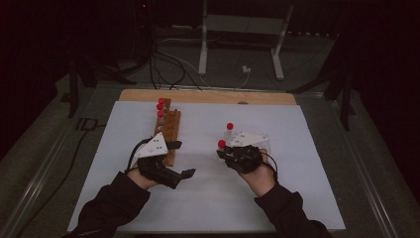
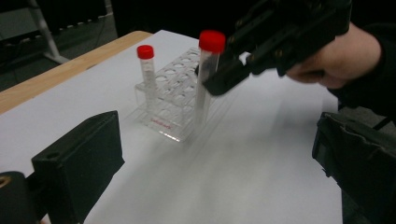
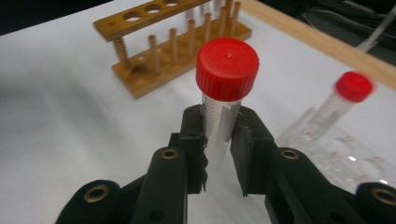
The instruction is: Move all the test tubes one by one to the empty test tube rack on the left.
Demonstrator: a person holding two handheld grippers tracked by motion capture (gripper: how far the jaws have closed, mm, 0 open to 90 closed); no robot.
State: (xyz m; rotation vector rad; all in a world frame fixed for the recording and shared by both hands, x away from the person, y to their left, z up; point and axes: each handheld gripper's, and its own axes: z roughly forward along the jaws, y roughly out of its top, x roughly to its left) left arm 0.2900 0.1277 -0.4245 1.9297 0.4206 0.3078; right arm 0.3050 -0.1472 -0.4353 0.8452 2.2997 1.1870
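Note:
My right gripper point(image 1: 223, 151) point(image 3: 219, 154) is shut on a clear tube with a red cap point(image 1: 221, 144) point(image 3: 225, 93), held upright just in front of a clear plastic rack point(image 1: 250, 138) point(image 2: 173, 100) point(image 3: 334, 156). A second red-capped tube point(image 1: 229, 127) point(image 2: 146, 70) point(image 3: 346, 95) stands in that rack. In the left gripper view the held tube point(image 2: 208, 70) hangs at the rack's near edge, gripped by the right gripper point(image 2: 233, 77). My left gripper point(image 1: 182, 159) point(image 2: 215, 172) is open and holds nothing, beside a wooden rack point(image 1: 170, 130) point(image 3: 173, 42).
The wooden rack carries three red-capped tubes point(image 1: 160, 107) at its far end. A white mat point(image 1: 208, 193) covers the wooden table point(image 1: 208, 96). Cables and a metal stand's legs point(image 1: 203, 54) lie on the floor beyond.

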